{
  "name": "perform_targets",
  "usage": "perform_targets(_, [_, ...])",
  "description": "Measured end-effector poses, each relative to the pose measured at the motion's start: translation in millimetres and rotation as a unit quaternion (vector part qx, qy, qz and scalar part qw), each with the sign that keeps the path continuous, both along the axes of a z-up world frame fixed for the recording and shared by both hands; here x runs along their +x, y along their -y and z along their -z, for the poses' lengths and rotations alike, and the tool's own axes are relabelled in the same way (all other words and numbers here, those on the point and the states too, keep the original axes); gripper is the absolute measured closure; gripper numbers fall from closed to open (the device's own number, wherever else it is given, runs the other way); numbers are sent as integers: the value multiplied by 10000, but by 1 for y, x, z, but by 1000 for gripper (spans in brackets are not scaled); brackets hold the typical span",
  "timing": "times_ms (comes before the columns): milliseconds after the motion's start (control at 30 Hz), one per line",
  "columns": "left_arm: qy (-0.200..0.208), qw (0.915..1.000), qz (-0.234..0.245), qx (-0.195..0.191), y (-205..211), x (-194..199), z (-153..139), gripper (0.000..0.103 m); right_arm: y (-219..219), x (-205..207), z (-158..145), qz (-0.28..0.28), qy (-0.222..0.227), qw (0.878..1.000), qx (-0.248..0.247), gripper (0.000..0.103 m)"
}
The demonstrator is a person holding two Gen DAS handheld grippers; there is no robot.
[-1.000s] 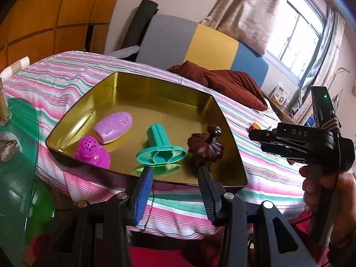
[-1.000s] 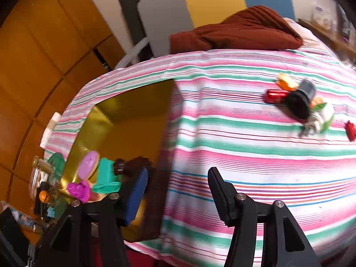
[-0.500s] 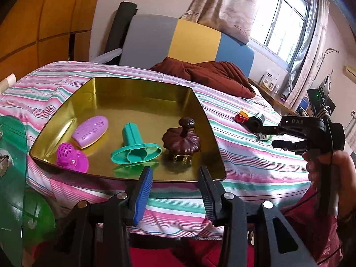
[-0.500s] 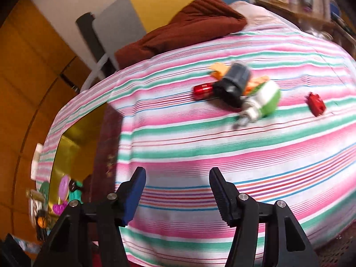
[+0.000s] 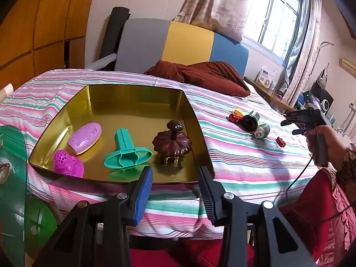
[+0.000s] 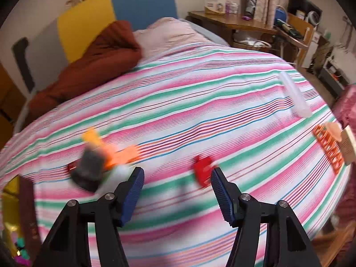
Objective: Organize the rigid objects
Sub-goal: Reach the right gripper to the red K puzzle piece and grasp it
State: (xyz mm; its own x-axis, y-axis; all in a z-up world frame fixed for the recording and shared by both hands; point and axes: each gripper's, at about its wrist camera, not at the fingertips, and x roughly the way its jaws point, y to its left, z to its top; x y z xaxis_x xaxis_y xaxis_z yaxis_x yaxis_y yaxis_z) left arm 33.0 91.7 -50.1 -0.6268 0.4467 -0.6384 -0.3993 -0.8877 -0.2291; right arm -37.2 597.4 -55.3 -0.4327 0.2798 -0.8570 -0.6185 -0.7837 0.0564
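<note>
Both grippers are spread empty: the left gripper (image 5: pixel 175 189) level at the gold tray's (image 5: pixel 201 133) near rim, the right gripper (image 6: pixel 176 189) tipped down over a small red piece (image 6: pixel 202 170).

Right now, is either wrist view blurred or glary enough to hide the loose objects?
Left wrist view: sharp, with reflections in the gold tray and a bright window, yet every object reads clearly. Right wrist view: motion blur smears the small red piece and the dark cylinder; only the open right tongs look crisp.
</note>
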Motion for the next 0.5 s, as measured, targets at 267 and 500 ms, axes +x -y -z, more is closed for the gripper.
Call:
perform_targets(267, [-68,9998,82,-154,-9,3,-2,61,-35,-10,42,-15,252,9997,20,40])
perform_targets(500, [-16,9997,142,-221,-19,3,1,61,-54,-8,64,201,334,9980,-498,61])
